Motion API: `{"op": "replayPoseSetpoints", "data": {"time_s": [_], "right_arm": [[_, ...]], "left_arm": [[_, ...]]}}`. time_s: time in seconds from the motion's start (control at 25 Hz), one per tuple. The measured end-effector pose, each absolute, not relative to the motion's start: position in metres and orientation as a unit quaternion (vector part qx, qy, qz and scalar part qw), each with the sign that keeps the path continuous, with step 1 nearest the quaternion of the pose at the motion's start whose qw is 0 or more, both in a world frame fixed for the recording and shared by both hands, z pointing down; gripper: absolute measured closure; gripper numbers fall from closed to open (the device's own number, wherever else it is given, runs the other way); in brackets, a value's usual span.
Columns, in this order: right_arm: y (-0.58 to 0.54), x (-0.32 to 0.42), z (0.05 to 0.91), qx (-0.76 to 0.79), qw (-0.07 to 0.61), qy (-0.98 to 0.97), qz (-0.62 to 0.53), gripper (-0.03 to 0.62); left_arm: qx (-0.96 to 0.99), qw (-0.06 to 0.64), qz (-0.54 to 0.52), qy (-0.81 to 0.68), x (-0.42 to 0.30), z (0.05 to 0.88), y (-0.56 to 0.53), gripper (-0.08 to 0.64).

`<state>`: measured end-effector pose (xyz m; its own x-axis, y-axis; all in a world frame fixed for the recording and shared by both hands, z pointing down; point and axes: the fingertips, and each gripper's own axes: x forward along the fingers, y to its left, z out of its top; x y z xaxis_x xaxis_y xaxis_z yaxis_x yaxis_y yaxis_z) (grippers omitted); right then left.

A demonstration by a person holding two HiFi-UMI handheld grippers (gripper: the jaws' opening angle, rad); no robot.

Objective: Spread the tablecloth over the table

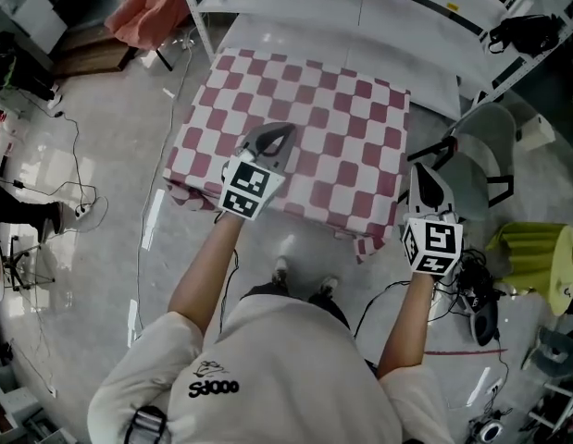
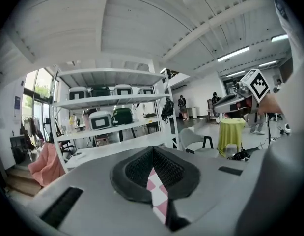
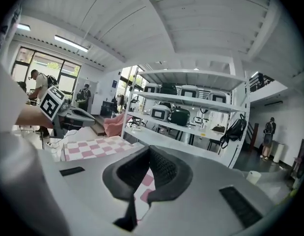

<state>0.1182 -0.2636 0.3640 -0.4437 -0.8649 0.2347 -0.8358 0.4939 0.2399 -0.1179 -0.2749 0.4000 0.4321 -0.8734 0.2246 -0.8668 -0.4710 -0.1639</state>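
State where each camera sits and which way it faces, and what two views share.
Head view: on the person's head, facing steeply down at the checked tablecloth; both arms, left gripper and right gripper show.
Left gripper view: on the left gripper, facing nearly level towards the shelves; its shut jaws pinch the tablecloth.
Right gripper view: on the right gripper, facing the same shelves; its shut jaws pinch the tablecloth.
Shared: both gripper views show the shelves and the other gripper.

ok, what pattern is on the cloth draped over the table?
Dark pink and white checks on the fabric tablecloth. It shows best in the head view.
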Motion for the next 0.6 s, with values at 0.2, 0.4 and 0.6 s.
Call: {"op": "replayPoseSetpoints", "data": {"time_s": [0.2, 0.4, 0.6], "right_arm": [[-0.265, 0.121, 0.329, 0.484, 0.156, -0.857, -0.078, 0.569], [-0.259, 0.125, 0.297, 0.469, 0.143, -0.865, -0.106, 0.571], [-0.248, 0.125, 0.273, 0.454, 0.130, -0.872, -0.127, 0.569]], "left_arm": [[-0.844, 0.047, -0.131, 0.518, -0.102, 0.360, -0.269, 0.532], [-0.842, 0.072, -0.123, 0.520, -0.084, 0.328, -0.261, 0.534], [-0.841, 0.096, -0.104, 0.523, -0.068, 0.296, -0.249, 0.532]]}}
